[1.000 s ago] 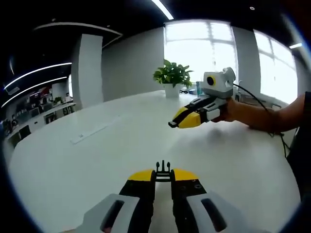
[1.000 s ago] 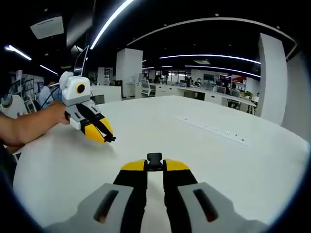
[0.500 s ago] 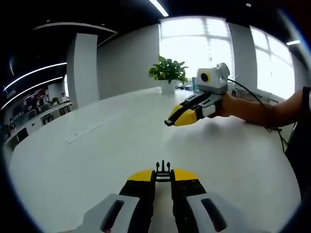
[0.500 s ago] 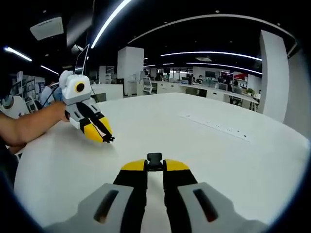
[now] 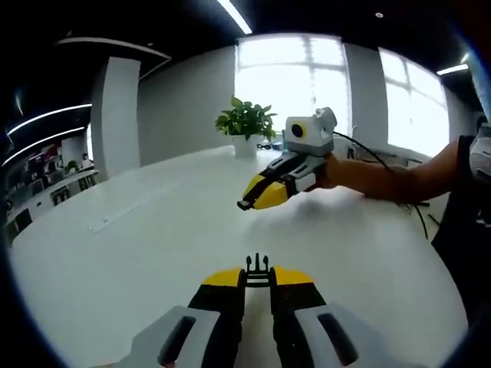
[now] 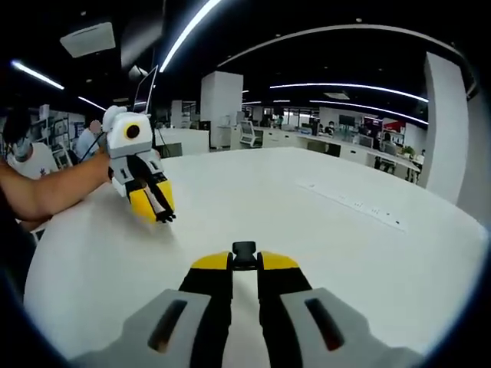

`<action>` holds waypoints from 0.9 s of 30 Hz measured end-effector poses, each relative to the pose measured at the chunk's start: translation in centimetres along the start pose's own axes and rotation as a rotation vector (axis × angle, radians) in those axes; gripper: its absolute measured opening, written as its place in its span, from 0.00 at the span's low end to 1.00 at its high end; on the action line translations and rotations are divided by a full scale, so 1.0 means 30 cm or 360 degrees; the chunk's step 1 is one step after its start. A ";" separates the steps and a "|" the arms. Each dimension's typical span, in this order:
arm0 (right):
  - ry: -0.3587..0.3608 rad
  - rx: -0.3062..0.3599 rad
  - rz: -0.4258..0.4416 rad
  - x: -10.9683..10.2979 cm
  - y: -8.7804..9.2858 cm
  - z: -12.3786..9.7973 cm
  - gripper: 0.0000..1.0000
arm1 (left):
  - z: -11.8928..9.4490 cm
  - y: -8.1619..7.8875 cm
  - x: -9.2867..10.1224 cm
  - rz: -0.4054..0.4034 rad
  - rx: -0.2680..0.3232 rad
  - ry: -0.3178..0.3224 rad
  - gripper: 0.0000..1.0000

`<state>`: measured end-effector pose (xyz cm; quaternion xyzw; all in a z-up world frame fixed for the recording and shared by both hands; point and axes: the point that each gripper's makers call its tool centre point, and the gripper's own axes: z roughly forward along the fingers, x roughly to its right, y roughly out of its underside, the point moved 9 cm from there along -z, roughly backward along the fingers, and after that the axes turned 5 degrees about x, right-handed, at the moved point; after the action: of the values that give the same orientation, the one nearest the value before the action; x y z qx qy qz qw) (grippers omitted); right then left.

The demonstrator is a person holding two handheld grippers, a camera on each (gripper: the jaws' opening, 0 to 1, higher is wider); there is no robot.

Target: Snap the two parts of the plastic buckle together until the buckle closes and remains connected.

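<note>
While my left gripper clamps the pronged buckle half and my right gripper clamps the socket half (well apart above the table), I'd align prongs squarely before pushing.

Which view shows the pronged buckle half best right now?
The left gripper view: the pronged buckle half sits close up at the left gripper tips. In the right gripper view it is a tiny dark speck.
</note>
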<state>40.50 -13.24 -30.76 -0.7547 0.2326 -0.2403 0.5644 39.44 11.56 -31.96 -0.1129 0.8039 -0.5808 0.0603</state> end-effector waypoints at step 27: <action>-0.0332 0.0055 -0.0137 -0.099 0.024 -0.021 0.09 | 0.036 0.020 -0.005 0.0033 -0.0052 0.0078 0.11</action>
<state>37.75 -12.04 -31.62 -0.7751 0.1357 -0.1885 0.5876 39.77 10.78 -32.89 -0.0914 0.8156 -0.5696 0.0448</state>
